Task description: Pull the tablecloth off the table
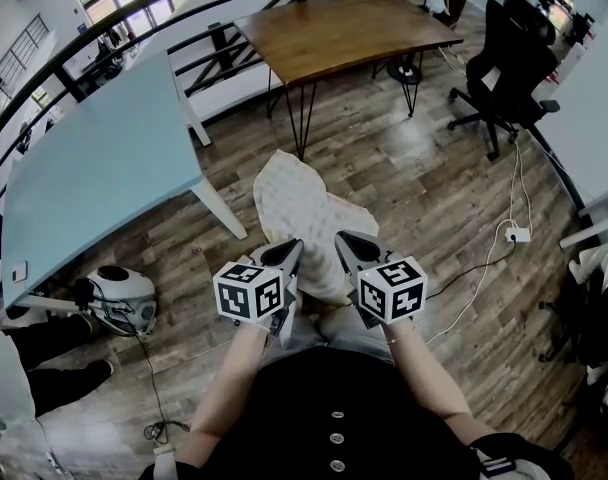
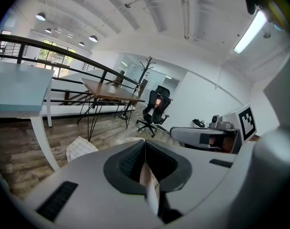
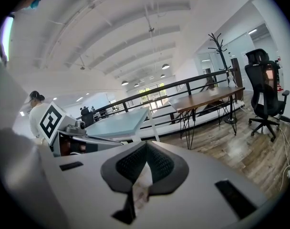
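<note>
The left gripper (image 1: 290, 252) and the right gripper (image 1: 347, 244) sit side by side, and each one is pinched shut on an end of the white tablecloth (image 1: 299, 203). The cloth runs from them toward 12 o'clock and lies on the wood floor (image 1: 414, 188), off the light blue table (image 1: 94, 168) at 10 o'clock. A brown table (image 1: 344, 28) stands far off at 12 o'clock, and a black office chair (image 1: 509, 63) at 2 o'clock.

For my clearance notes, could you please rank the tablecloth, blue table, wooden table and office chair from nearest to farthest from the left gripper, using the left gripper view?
1. tablecloth, clamped in the left gripper
2. blue table, at left
3. wooden table, centre-left, behind
4. office chair, centre, beyond that table
</note>
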Tool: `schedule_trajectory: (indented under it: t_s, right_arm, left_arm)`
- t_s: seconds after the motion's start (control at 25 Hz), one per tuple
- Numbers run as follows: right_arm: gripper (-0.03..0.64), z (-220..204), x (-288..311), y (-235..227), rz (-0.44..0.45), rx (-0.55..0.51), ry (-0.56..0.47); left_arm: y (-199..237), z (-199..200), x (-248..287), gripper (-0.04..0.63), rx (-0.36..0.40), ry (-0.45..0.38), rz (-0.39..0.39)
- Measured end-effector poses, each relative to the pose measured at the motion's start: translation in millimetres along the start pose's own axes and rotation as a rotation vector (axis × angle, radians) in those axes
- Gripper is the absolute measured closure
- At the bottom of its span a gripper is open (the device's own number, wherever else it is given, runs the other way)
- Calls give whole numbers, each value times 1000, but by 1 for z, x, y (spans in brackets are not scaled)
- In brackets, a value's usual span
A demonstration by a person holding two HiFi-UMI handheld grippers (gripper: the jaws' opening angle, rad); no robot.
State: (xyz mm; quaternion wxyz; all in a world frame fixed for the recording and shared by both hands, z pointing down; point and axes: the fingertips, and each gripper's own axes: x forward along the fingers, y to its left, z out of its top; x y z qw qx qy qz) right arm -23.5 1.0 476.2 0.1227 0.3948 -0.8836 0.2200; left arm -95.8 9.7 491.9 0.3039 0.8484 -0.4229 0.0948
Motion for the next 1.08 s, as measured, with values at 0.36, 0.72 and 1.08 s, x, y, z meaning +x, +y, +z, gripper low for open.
schedule_trajectory:
  t_s: [0.36, 0.72, 1.08]
  right_arm:
    - [591, -1, 1, 1, -1, -31, 9]
    - [591, -7, 3, 3, 8, -31, 23]
    - [591, -20, 4, 11, 23, -35, 56]
  left_arm:
    - [0, 0, 0, 578, -3, 1, -3]
    - [4, -2, -1, 578, -23, -1, 3]
    - [5, -6, -4, 578, -27, 4, 5]
